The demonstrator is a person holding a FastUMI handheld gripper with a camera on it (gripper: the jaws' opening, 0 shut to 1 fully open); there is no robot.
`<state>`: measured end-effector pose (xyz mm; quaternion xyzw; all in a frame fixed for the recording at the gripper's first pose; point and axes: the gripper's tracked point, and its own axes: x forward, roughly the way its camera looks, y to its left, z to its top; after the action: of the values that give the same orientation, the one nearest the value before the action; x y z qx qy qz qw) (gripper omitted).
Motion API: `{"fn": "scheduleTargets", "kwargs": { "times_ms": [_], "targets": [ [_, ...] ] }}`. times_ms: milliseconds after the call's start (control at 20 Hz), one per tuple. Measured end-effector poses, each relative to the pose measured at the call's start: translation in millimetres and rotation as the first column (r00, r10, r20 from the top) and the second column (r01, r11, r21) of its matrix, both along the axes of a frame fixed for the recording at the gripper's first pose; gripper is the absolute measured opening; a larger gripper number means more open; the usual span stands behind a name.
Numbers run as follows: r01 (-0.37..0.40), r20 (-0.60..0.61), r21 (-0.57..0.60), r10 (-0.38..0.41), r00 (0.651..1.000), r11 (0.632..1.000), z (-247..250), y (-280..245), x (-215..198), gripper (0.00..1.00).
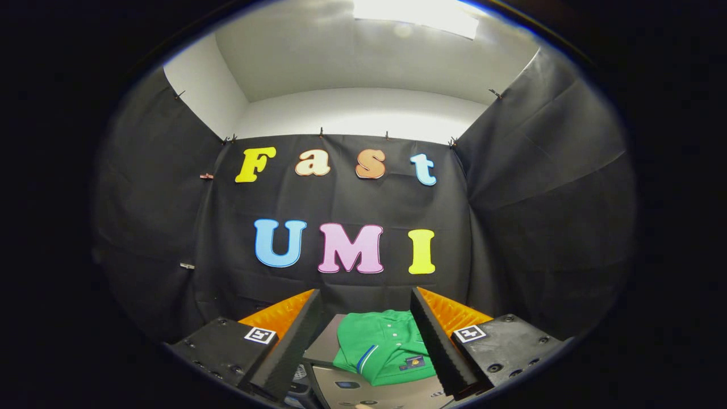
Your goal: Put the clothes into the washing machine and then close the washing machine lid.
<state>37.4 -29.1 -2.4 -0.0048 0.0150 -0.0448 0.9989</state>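
A folded green shirt (385,346) with a blue-and-white stripe and a small dark tag lies on a grey surface, below and between my fingers. My gripper (366,318) is open and held above the shirt, its two fingers (295,341) spread wide on either side with nothing between them. Part of the light-coloured top of the washing machine (363,392) shows just under the shirt's near edge, with a small dark panel on it. The machine's lid and opening are hidden from this angle.
Black cloth walls close the booth behind, left and right. A darker grey panel (325,345) lies under the shirt's left side. White wall and a ceiling light sit above the cloth.
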Motion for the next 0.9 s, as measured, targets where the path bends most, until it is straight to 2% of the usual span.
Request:
{"fn": "scheduleTargets", "kwargs": {
  "times_ms": [400,900],
  "targets": [
    [0.032,-0.135,0.032,-0.027,0.991,0.999,-35,-19,61,0.98],
    [0.059,-0.311,0.034,-0.046,0.949,0.998,-76,-43,143,0.98]
  ]
}}
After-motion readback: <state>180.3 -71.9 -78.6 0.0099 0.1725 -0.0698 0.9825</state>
